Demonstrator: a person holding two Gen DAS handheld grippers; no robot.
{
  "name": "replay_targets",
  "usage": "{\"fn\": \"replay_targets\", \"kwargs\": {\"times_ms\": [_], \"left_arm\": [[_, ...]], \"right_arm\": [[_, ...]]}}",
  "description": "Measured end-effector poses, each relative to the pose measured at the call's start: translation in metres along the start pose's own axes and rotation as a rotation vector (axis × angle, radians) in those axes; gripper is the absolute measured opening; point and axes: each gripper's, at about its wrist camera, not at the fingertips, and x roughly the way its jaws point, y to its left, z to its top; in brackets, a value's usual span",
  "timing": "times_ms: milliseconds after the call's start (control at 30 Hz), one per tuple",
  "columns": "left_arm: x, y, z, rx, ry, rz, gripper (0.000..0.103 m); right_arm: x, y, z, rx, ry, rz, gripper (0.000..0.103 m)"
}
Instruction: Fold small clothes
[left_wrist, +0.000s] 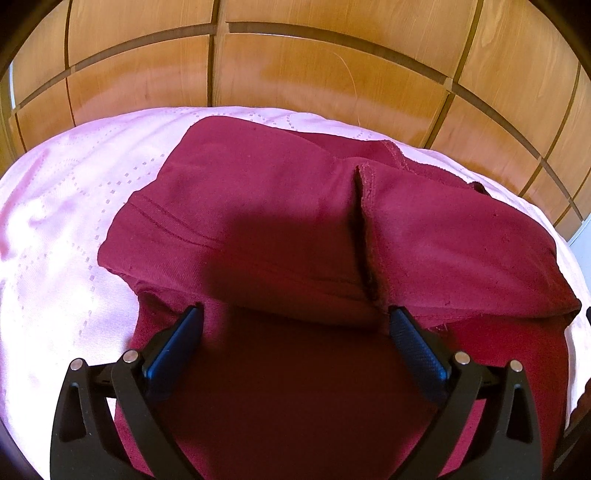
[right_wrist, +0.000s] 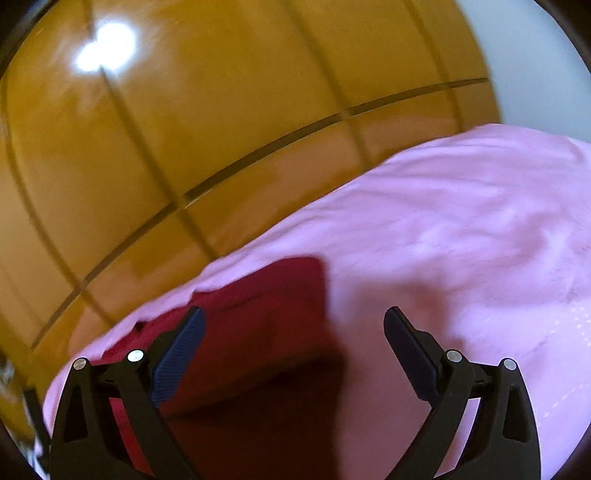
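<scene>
A dark red garment (left_wrist: 266, 229) lies partly folded on the pink bedcover (left_wrist: 66, 206); two flaps meet at a seam down its middle. My left gripper (left_wrist: 295, 317) hovers over its near part, jaws wide open, nothing pinched between the blue pads. In the blurred right wrist view the same red garment (right_wrist: 266, 332) shows at lower left. My right gripper (right_wrist: 293, 319) is open above the garment's right edge, its left finger (right_wrist: 181, 354) over the red cloth and its right finger over the pink bedcover (right_wrist: 461, 236).
A wall of glossy wooden wardrobe doors (left_wrist: 295, 74) rises right behind the bed's far edge. More pink bedcover spreads to the left of the garment and, in the right wrist view, to the right. A pale wall (right_wrist: 535, 66) shows at upper right.
</scene>
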Motion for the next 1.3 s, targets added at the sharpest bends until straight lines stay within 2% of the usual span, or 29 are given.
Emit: {"fn": "replay_targets", "kwargs": {"times_ms": [100, 133, 200, 233, 367, 500, 633, 667, 733, 833, 867, 1000, 1233, 1300], "left_arm": [[-0.004, -0.001, -0.002, 0.003, 0.004, 0.013, 0.101], [-0.006, -0.001, -0.003, 0.005, 0.007, 0.02, 0.101], [-0.011, -0.001, -0.009, 0.016, 0.021, 0.039, 0.101], [-0.013, 0.0, -0.011, 0.021, 0.023, 0.044, 0.101], [-0.03, 0.004, -0.027, 0.045, 0.029, 0.057, 0.101], [-0.047, 0.01, -0.044, 0.058, 0.018, 0.058, 0.101], [-0.064, 0.012, -0.063, 0.122, -0.001, 0.051, 0.101], [-0.07, 0.013, -0.069, 0.147, -0.016, 0.056, 0.101], [-0.076, 0.017, -0.076, 0.165, -0.022, 0.074, 0.101], [-0.082, 0.036, -0.082, 0.105, -0.005, 0.025, 0.101], [-0.085, 0.044, -0.083, 0.057, -0.004, -0.004, 0.101], [-0.099, 0.07, -0.088, -0.034, -0.027, -0.116, 0.101], [-0.123, 0.092, -0.106, -0.011, -0.025, -0.124, 0.101], [-0.129, 0.101, -0.112, -0.028, -0.024, -0.163, 0.1]], "right_arm": [[0.015, 0.007, -0.005, -0.034, 0.065, 0.018, 0.094], [0.024, 0.007, -0.008, -0.04, 0.113, -0.001, 0.094], [0.051, 0.001, -0.019, -0.028, 0.267, -0.075, 0.094], [0.058, -0.004, -0.023, -0.013, 0.302, -0.079, 0.094], [0.058, -0.003, -0.024, -0.021, 0.275, -0.074, 0.094], [0.055, -0.013, -0.019, 0.027, 0.25, -0.029, 0.094], [0.025, -0.025, -0.027, 0.125, 0.221, 0.088, 0.094], [0.014, -0.026, -0.033, 0.133, 0.228, 0.14, 0.094], [0.0, -0.023, -0.043, 0.121, 0.256, 0.184, 0.096], [-0.013, -0.02, -0.052, 0.061, 0.298, 0.229, 0.099], [-0.015, -0.02, -0.054, 0.052, 0.316, 0.253, 0.099], [-0.024, -0.036, -0.058, 0.115, 0.326, 0.362, 0.099], [-0.052, -0.05, -0.062, 0.163, 0.368, 0.392, 0.099], [-0.059, -0.054, -0.062, 0.19, 0.375, 0.391, 0.099]]}}
